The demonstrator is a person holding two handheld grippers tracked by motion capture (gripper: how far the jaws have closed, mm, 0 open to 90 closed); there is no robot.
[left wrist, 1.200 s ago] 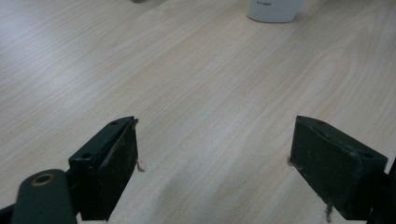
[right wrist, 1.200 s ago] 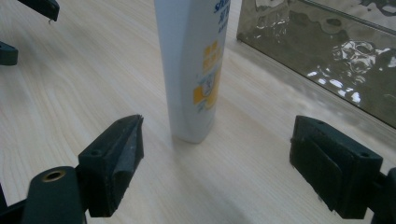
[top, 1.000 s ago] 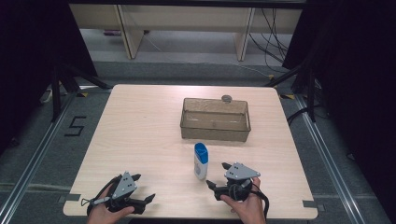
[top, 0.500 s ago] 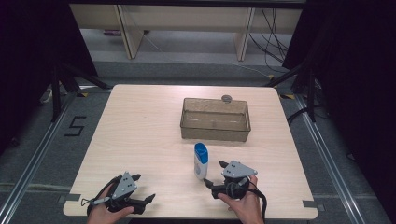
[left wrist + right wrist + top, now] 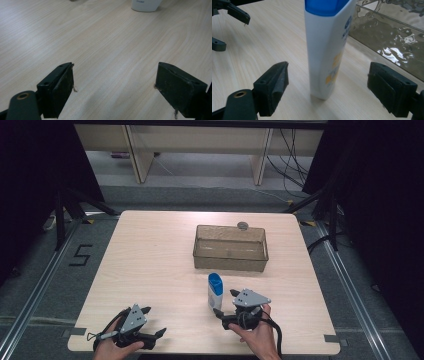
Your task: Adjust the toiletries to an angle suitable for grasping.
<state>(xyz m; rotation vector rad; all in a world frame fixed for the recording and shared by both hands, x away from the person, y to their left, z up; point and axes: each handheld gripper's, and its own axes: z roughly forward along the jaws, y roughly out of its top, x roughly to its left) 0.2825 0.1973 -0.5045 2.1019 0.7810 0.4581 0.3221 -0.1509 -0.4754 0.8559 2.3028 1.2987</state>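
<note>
Work in hand: the white bottle [image 5: 215,291] is being approached by the right tool [image 5: 225,302]; by judgement, it is meant for the clear bin [image 5: 230,248] just beyond it.
Done so far: the right tool is lined up, and in the right gripper view the bottle [image 5: 327,50] is seen standing between the two jaws, untouched on either side.
Left to do: by judgement, the jaws are yet to be pressed onto the bottle, and the lift, the carry and the release are all outstanding; the bin is seen to hold nothing.
Right tool state: spread wide, nothing pinched.
Left tool [image 5: 152,322] state: spread, nothing between the jaws, held low over the near-left part of the counter [image 5: 150,265], well apart from the bottle.
Bottle position: upright on the counter, near-centre, just near of the bin and just left of the right tool.
Bottle looks: a tall, flat-sided white plastic body, a blue cap [image 5: 325,7] on top, blue and yellow print on one face; the print is too blurred to be read.
Bin looks: rectangular, clear and faintly tinted, open at the top.
</note>
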